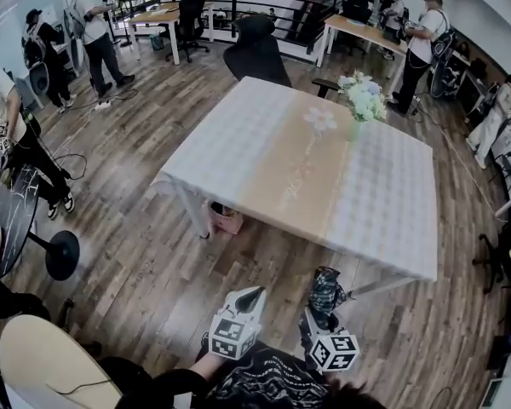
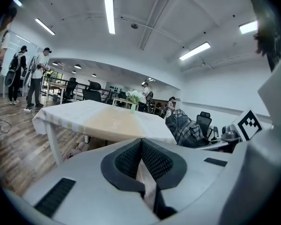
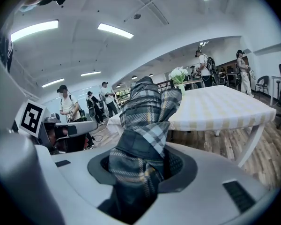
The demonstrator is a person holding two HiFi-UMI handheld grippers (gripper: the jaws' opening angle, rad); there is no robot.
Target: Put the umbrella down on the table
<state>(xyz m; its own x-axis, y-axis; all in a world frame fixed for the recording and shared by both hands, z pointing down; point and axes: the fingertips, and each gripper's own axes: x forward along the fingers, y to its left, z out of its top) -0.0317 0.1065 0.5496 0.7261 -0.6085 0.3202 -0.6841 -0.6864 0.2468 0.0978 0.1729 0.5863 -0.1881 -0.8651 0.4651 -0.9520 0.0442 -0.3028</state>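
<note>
The umbrella (image 3: pixel 147 121), folded and plaid, stands up out of the right gripper (image 3: pixel 143 165). Its lower part is wedged between the two dark pads (image 3: pixel 177 163), which press on its cloth from either side, standing about half apart because of its bulk. The upper part rises clear above the fingers and leans a little toward the table (image 3: pixel 225 107). In the head view the umbrella (image 1: pixel 326 288) is in the air over the wooden floor (image 1: pixel 153 262), just short of the table's (image 1: pixel 366 203) near edge and not touching it. The left gripper (image 2: pixel 141 142) is just beside, to the left, with its pads closed tip to tip. A thin pale strip shows between them lower down, which may only be a gap, and it grips nothing that can be made out. From that view the umbrella (image 2: pixel 183 128) shows to the right, in front of the table's corner. A vase of flowers (image 1: pixel 362 99) stands near the table's far edge.
</note>
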